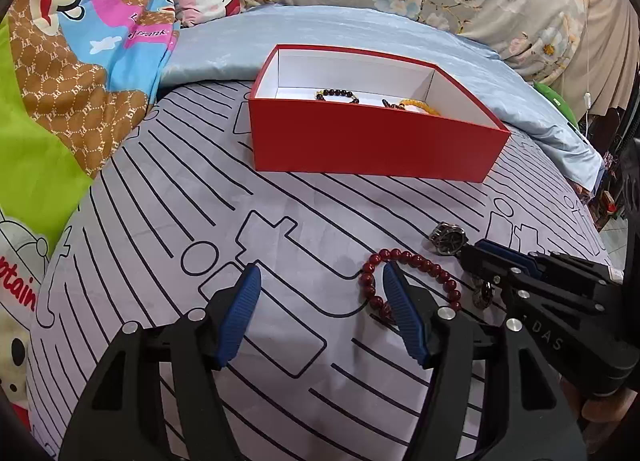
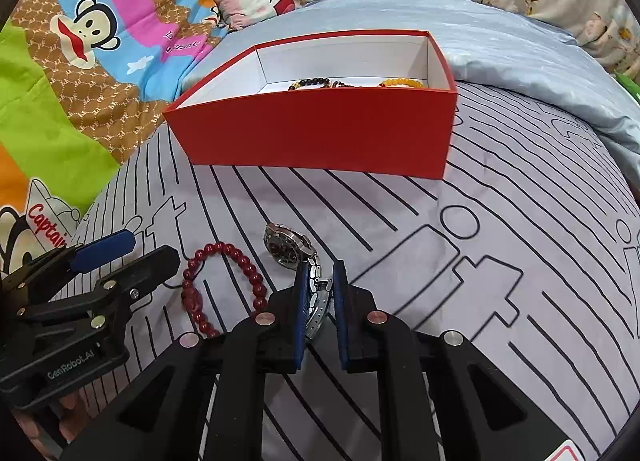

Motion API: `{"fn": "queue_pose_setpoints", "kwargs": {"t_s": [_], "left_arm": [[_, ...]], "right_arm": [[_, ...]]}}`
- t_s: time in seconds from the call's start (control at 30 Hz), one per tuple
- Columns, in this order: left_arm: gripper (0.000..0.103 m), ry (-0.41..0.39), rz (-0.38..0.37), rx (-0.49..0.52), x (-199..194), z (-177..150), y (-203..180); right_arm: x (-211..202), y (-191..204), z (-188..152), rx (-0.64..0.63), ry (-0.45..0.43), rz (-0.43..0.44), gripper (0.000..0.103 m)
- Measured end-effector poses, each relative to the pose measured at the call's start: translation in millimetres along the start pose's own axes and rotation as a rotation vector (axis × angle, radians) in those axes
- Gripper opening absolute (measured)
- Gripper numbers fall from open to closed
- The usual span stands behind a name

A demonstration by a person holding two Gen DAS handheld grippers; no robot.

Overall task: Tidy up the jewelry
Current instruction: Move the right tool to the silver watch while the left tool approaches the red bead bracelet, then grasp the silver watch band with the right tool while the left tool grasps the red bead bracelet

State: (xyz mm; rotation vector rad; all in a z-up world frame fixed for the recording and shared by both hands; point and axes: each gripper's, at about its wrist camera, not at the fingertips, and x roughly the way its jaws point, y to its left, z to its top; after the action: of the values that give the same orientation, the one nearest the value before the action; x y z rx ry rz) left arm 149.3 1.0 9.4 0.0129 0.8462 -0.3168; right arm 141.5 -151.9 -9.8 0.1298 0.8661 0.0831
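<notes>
We see a watch (image 2: 289,248) lying on the bed (image 2: 460,261), on the striped sheet, well in front of the red box (image 2: 320,133) and nearer the bed's near edge. Its long axis runs from the dial, which points toward the box, back along the metal band toward us. The right gripper (image 2: 320,293) tilts steeply down over that band, and its blue fingers (image 2: 301,301) are clamped on the band's links; the dial lies just past the fingertips.

Just beside the watch, to its left, a red bead bracelet (image 2: 224,285) lies flat as a loop. The left gripper (image 1: 320,313) also slants downward, its fingers (image 1: 240,313) standing apart with nothing between them; the right-hand finger sits over the bracelet's loop, though we cannot tell whether it touches the beads.

Inside the box, against its near wall, lie dark bead bracelets (image 2: 316,82) and a yellow one (image 2: 402,82), partly hidden by the wall.
</notes>
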Motion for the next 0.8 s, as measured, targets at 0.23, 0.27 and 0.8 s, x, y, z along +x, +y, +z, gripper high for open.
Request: {"fn": "queue_pose_setpoints", "kwargs": {"t_s": [0.23, 0.27, 0.8], "left_arm": [[0.060, 0.014, -0.019, 0.002, 1.3, -5.9, -7.1], [0.060, 0.016, -0.023, 0.004, 1.6, -7.1, -8.7], [0.060, 0.039, 0.045, 0.074, 19.8, -7.5, -37.3]], "right_arm": [[-18.1, -11.9, -18.8, 0.051, -0.014, -0.030, 0.011], [-20.9, -13.3, -21.9, 0.058, -0.015, -0.034, 0.011], [-37.8, -23.1, -44.4, 0.128, -0.021, -0.022, 0.012]]}}
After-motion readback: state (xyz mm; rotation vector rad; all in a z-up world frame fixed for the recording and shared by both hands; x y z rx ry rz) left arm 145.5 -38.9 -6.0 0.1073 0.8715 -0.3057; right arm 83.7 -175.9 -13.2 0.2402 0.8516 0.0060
